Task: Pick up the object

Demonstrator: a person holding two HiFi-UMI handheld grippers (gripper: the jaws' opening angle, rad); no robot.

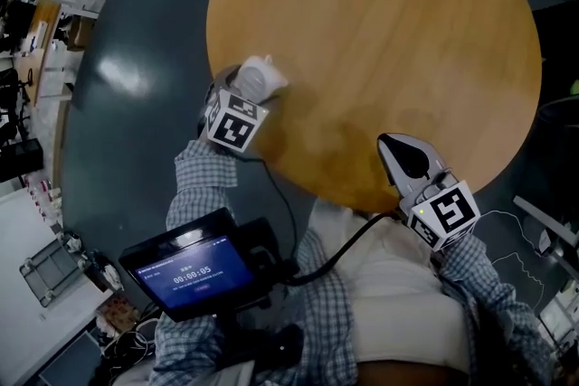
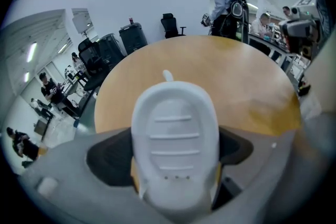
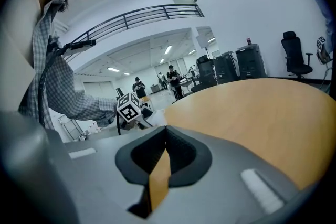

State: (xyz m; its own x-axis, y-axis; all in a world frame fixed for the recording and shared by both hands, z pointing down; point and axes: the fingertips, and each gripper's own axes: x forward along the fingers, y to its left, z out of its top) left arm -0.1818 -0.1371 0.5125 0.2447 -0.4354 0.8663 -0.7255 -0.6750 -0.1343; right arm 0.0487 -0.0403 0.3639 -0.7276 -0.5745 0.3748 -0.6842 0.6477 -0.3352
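The task looked barely begun, or at most at the point of the grasp. The white oval object (image 2: pixel 175 144), ribbed across its top, sat at the near left edge of the round wooden table (image 1: pixel 380 23), right between the jaws of the left gripper (image 1: pixel 251 86). Those jaws stood spread wide on either side of it, with thin slivers of tabletop showing between the dark pads and the object's flanks, so I judged the claw released around the object rather than clamped on it (the margin was slim, and a light touch could not be ruled out). Nothing showed the object raised clear of the table. The right gripper (image 1: pixel 403 156) lay at the table's near edge, well apart from the object, its jaws clenched together on nothing. Still to do, as I read it: closing the left jaws on the object and lifting it off the table.
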